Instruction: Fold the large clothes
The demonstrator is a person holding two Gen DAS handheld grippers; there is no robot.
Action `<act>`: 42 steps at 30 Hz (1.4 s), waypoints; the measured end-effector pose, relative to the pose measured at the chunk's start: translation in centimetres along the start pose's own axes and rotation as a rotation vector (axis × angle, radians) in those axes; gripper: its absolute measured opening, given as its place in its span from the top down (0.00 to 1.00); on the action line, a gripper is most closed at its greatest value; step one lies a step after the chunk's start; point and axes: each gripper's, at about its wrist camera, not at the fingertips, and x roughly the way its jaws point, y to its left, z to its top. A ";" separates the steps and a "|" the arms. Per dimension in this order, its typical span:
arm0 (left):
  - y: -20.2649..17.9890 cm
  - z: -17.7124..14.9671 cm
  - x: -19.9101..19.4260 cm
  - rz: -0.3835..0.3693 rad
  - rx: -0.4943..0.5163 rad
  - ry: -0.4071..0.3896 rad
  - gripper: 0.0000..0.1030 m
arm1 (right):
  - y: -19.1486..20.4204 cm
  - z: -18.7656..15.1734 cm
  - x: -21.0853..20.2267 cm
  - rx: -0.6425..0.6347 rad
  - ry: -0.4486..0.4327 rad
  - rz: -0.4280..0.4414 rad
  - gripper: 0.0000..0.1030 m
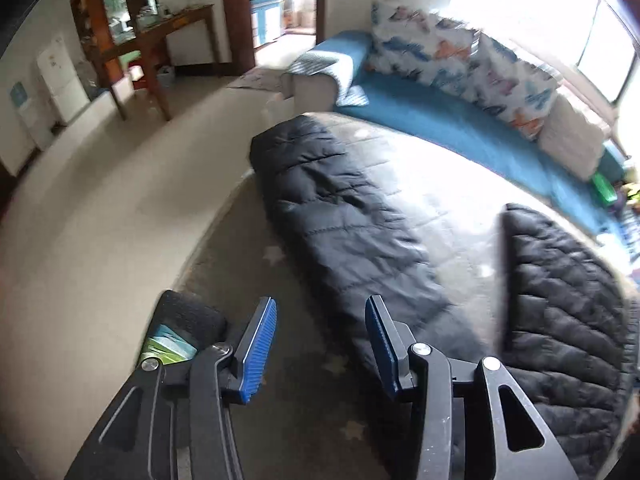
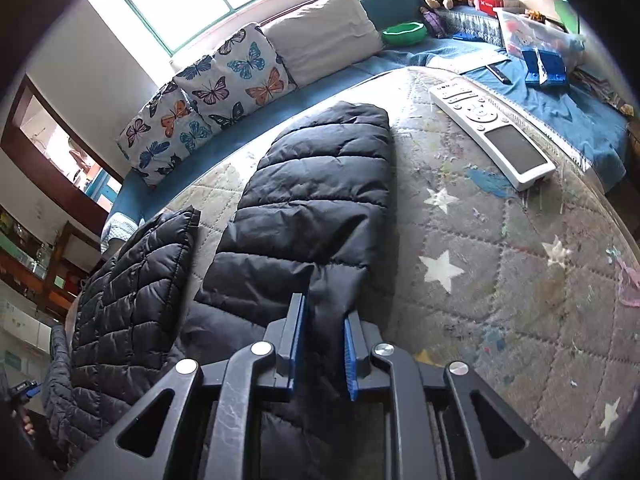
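- Gripper work on a quilted mat: the right gripper (image 2: 320, 344) pinches a raised fold of a black puffer jacket (image 2: 316, 196), the fabric bunched between its blue pads (image 2: 298, 344).
- Left gripper (image 1: 320, 344) hangs with its jaws apart and nothing between them, above the grey star-printed mat (image 1: 288, 368) near that mat's edge.
- Black jacket lies lengthwise on the mat, running from the right gripper toward the far sofa; a second black quilted piece (image 2: 132, 300) lies just beside it, on its left in the right wrist view, and whether the two join cannot be told.
- White remote control (image 2: 494, 134) rests on the mat's far right part, well apart from the jacket.
- Blue sofa (image 2: 248, 120) runs along the mat's far side, carrying butterfly-print cushions (image 2: 212, 96), a plain white cushion (image 2: 324, 36) and a green bowl (image 2: 404, 33).
- Wooden desk (image 1: 160, 44) stands across the pale floor (image 1: 100, 208), seen in the left wrist view.
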 end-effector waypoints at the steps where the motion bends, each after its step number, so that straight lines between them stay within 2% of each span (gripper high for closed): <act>1: -0.3 -0.5 -0.6 -0.042 0.011 -0.005 0.52 | -0.2 -0.1 0.0 0.006 0.003 0.006 0.70; 2: -0.9 -1.4 -1.3 -0.094 0.038 -0.002 0.52 | -0.3 -0.1 0.0 0.017 0.006 0.015 0.62; 4: -2.1 -3.1 -2.2 -0.158 0.085 0.010 0.52 | -0.4 -0.3 0.2 0.037 0.008 0.035 0.55; 9: -8.2 -8.2 -3.7 -0.365 0.256 0.044 0.52 | 0.0 -0.7 1.2 0.045 0.034 0.050 0.54; 11: -10.8 -10.2 -3.3 -0.374 0.347 0.063 0.52 | 0.2 -0.9 1.4 0.030 0.040 0.038 0.53; 13: -12.1 -11.2 -1.6 -0.326 0.398 0.079 0.52 | 0.5 -1.0 1.4 0.023 0.042 0.033 0.52; 15: -11.8 -11.2 0.8 -0.312 0.363 0.133 0.52 | 0.4 -1.1 1.4 0.025 0.041 0.037 0.51; 19: -9.1 -10.8 5.2 -0.395 0.216 0.211 0.51 | 0.1 -1.1 1.5 0.020 0.050 0.040 0.51; 22: -7.9 -9.8 6.7 -0.437 0.168 0.224 0.49 | 0.0 -1.1 1.7 0.020 0.048 0.044 0.51; 25: -7.0 -8.2 7.5 -0.412 0.134 0.212 0.49 | 0.1 -1.0 1.8 0.016 0.049 0.060 0.50; 28: -5.0 -6.8 7.6 -0.337 0.093 0.188 0.50 | 0.2 -0.9 2.1 0.013 0.048 0.073 0.50; 33: -2.3 -5.1 5.9 -0.214 0.027 0.087 0.51 | 0.4 -0.9 2.3 0.007 0.038 0.094 0.51; 35: -1.6 -5.2 5.0 -0.156 0.037 0.051 0.50 | 0.7 -1.0 2.4 -0.015 0.034 0.078 0.68; 36: -1.3 -5.2 4.9 -0.129 0.031 0.040 0.46 | 0.6 -1.0 2.3 -0.011 0.029 0.074 0.70; 37: -0.9 -5.2 5.1 -0.107 0.020 0.042 0.36 | 0.6 -1.0 2.3 -0.003 0.025 0.082 0.75; 39: -0.3 -5.0 6.0 -0.063 -0.006 0.063 0.27 | 0.6 -0.9 2.3 0.002 0.017 0.084 0.78; 42: -0.2 -4.8 7.7 -0.124 -0.030 0.098 0.28 | 1.0 -0.9 1.8 -0.010 -0.001 0.071 0.83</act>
